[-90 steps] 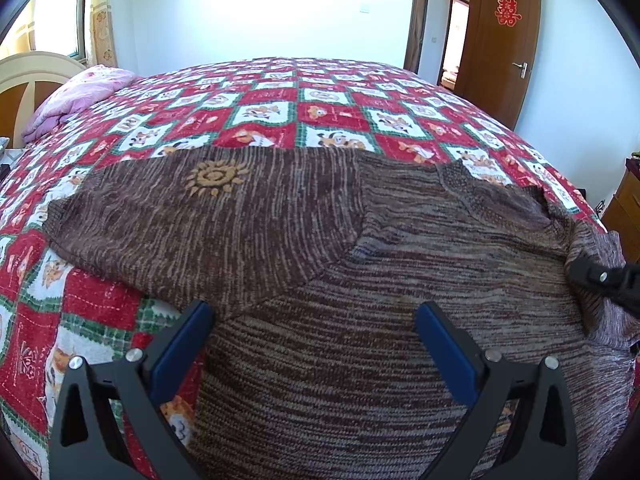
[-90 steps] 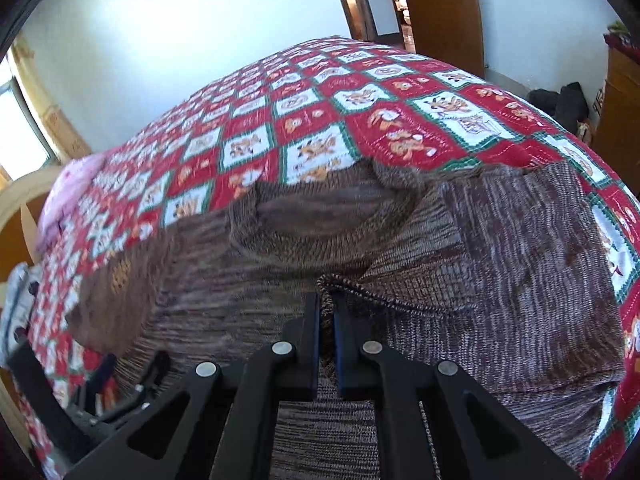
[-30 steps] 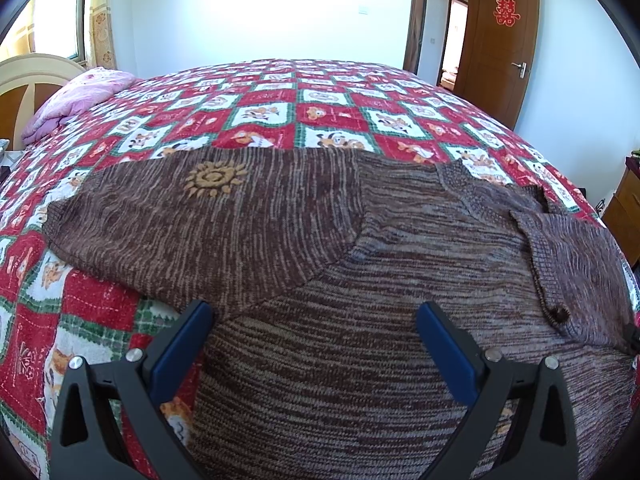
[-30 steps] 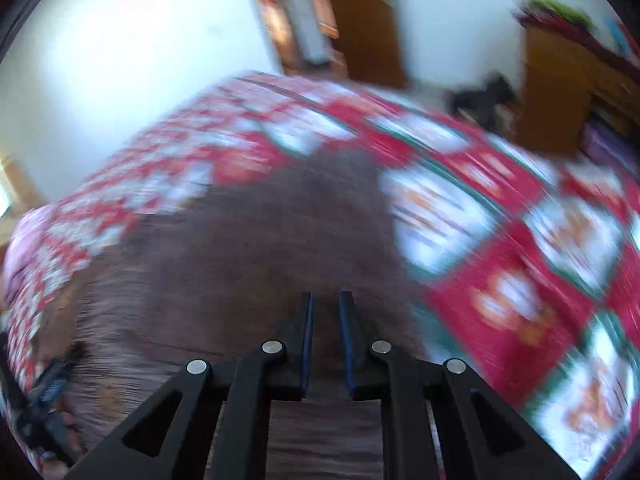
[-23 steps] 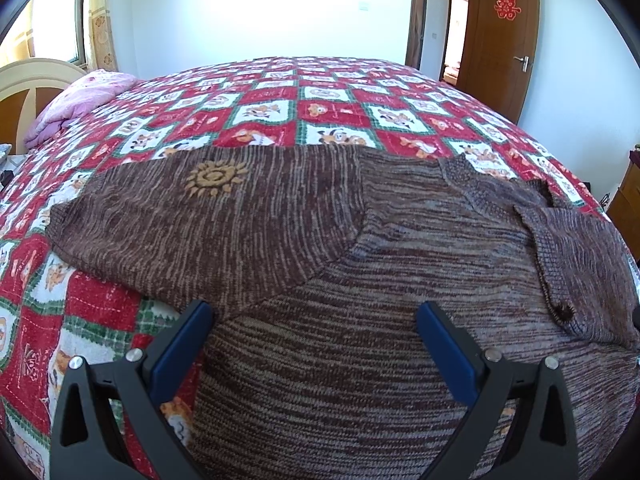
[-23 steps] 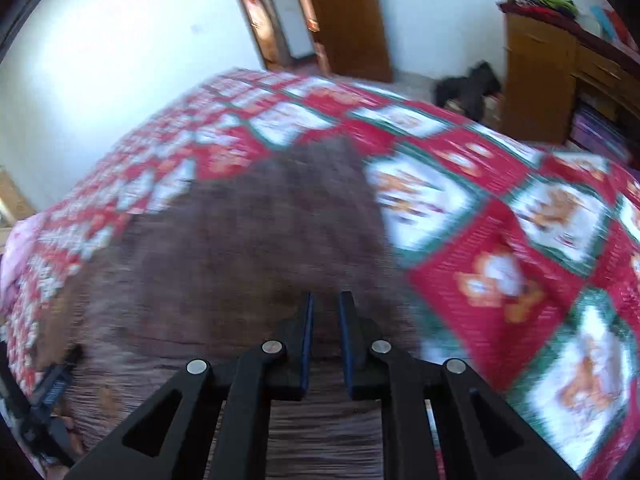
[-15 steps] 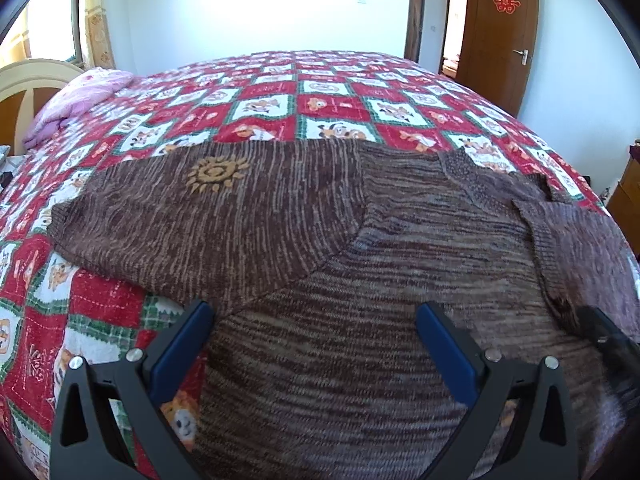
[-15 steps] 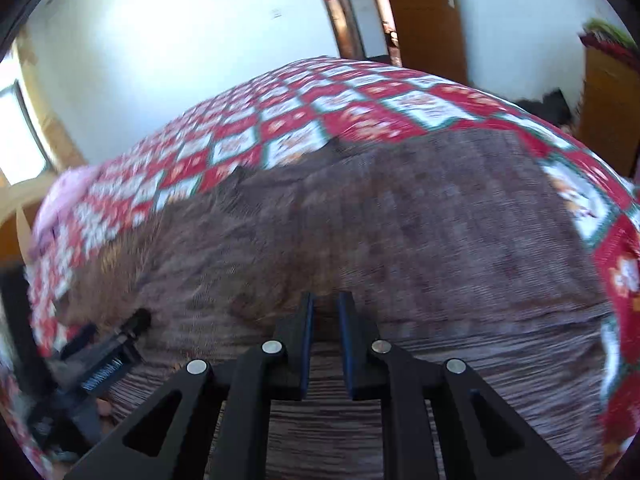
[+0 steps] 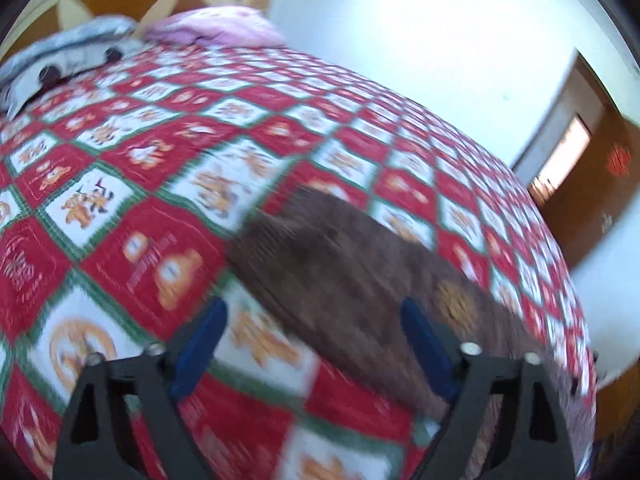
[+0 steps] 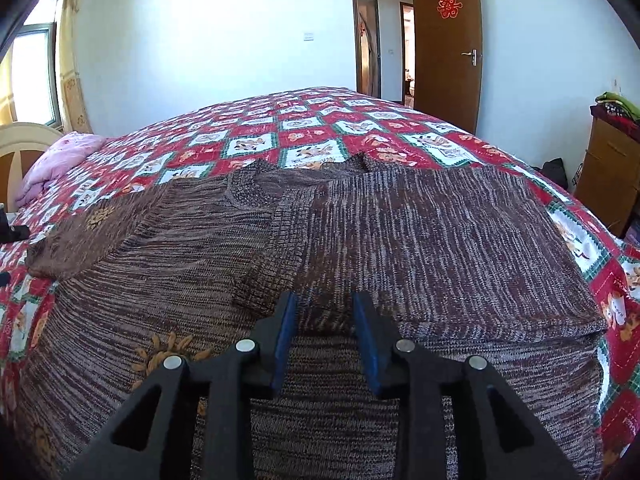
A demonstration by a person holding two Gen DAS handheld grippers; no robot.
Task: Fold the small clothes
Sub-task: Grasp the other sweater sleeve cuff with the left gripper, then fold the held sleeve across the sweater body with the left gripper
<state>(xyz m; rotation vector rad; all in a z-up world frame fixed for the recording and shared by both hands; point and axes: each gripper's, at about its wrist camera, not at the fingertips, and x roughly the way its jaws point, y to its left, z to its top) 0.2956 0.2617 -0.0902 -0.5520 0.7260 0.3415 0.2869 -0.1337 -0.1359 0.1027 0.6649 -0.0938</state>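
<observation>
Brown marled knit sweater [image 10: 360, 248], spread flat just ahead of and beneath the right tongs' tips. Right sleeve [image 10: 432, 240] folded inward across the chest, ribbed cuff [image 10: 272, 264] lying slightly left of those tips. Ribbed collar [image 10: 256, 188] farther ahead, toward the left. Orange sun motifs (one near the hem, one on the left sleeve [image 10: 96, 232]). Left sleeve stretched outward, unfolded, reaching forward between the left tongs' fingers, blurred there.

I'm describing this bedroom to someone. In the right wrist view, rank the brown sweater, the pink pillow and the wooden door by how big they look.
1. brown sweater, though nearness to the camera inflates it
2. wooden door
3. pink pillow
</observation>
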